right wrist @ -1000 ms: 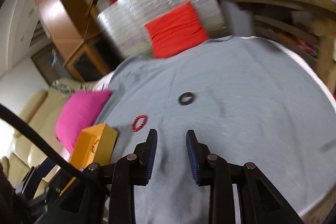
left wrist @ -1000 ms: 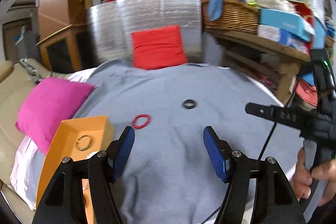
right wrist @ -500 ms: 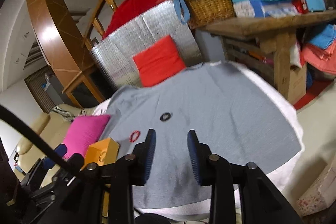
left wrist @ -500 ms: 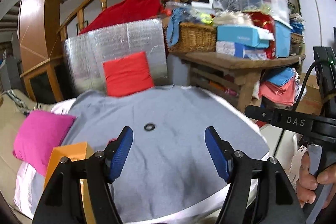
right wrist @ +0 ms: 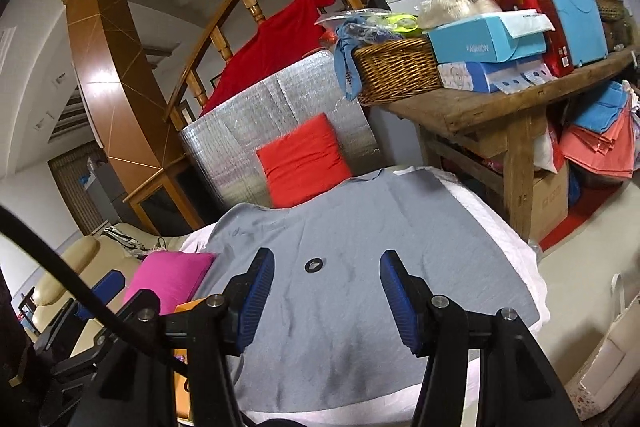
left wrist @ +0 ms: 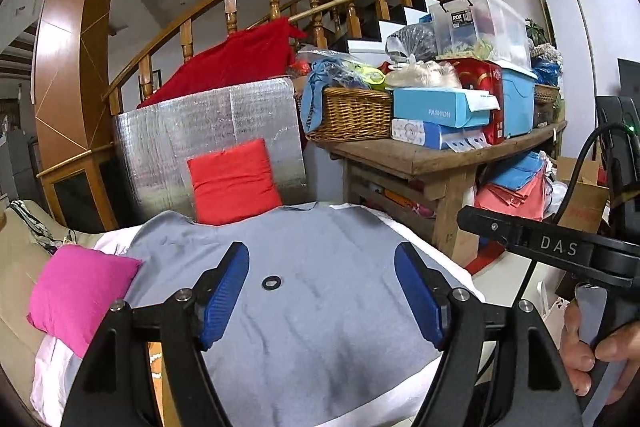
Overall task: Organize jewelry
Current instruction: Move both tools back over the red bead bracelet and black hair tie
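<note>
Both grippers raised, aiming at the jewelry
Left gripper (left wrist: 320, 291) and right gripper (right wrist: 326, 285) spread wide, empty; black ring (left wrist: 271, 282) lies far on the grey cloth (left wrist: 320, 347), apparently next to grasp

1. The left hand-held gripper (left wrist: 320, 291) hung over the grey cloth (left wrist: 320, 327), jaws wide apart.
2. A black ring (left wrist: 271, 282) lay on the cloth, towards ten o'clock between the blue pads (left wrist: 224, 295).
3. A pink cushion (left wrist: 80, 291) sat at nine o'clock.

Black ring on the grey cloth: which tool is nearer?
Right, narrowly. The right tool faces the black ring almost centred between its fingers; the left tool is similarly withdrawn, ring offset toward its left finger.
</note>
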`<state>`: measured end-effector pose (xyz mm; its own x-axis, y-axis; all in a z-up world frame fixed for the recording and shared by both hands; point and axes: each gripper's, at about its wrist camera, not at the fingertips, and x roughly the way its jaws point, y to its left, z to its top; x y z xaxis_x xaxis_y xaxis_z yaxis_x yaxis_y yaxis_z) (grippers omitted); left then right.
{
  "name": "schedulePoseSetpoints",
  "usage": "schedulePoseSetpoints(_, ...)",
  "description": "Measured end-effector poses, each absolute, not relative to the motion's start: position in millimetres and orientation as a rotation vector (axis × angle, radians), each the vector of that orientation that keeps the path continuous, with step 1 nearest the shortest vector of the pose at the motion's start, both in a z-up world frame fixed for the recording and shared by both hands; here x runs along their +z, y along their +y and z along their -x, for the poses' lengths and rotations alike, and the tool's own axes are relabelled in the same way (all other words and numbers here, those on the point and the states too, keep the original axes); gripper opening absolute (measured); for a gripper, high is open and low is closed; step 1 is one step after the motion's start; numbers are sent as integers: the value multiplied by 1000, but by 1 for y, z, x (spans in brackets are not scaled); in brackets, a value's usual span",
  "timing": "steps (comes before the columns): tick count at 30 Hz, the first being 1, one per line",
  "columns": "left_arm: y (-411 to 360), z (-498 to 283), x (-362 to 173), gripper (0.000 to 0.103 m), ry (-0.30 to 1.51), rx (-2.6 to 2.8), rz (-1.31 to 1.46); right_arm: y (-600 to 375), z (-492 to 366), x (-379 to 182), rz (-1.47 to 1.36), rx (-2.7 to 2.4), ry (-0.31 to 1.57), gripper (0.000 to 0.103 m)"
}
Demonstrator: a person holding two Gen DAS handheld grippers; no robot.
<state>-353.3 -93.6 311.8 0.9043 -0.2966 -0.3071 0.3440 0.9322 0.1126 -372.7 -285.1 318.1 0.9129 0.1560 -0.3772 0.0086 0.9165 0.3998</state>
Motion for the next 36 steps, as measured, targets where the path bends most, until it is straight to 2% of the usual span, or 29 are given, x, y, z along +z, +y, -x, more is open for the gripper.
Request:
schedulePoseSetpoints(14, -65, 314, 264, 77, 390, -294, -141, -264, 318, 264, -401, 94, 573, 59)
schedulePoseSetpoints(30, 90, 223, 193, 77, 568, -46, -58, -230, 174, 165, -462, 205, 836, 59)
schedulePoseSetpoints(36, 110, 162, 177, 77, 626, -38, -31, -201, 107, 143, -455, 245, 887, 59)
